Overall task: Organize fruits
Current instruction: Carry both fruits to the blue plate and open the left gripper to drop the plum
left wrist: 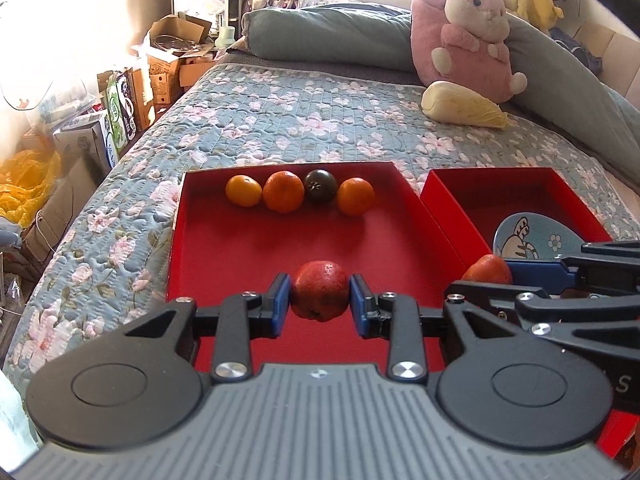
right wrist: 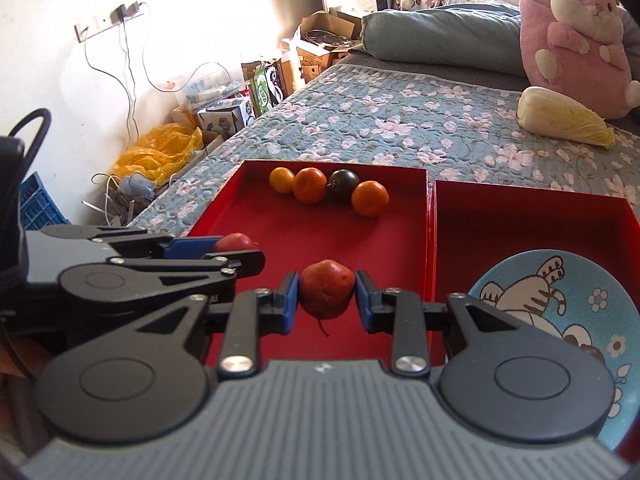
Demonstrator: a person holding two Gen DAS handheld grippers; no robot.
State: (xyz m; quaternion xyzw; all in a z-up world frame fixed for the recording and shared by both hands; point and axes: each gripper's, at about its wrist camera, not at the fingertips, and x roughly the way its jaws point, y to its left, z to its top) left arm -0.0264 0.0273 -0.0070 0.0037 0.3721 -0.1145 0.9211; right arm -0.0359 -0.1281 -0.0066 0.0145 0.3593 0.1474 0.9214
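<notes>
Your left gripper (left wrist: 320, 298) clamps one red fruit (left wrist: 320, 295), right gripper (right wrist: 327, 295) another (right wrist: 328, 288). Set each down beside the row of oranges (left wrist: 283, 191) in the red tray (left wrist: 240, 240), releasing gently.

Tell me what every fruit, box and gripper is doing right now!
left gripper: shut on a red fruit.
right gripper: shut on a red pear.
Four small fruits: lined up in the left red box.
Blue plate: lying in the right red box.

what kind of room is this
Most likely a bedroom: the red trays sit on a bed with a floral quilt, a pink plush rabbit leans on rolled bedding, and cardboard boxes crowd the floor.
</notes>
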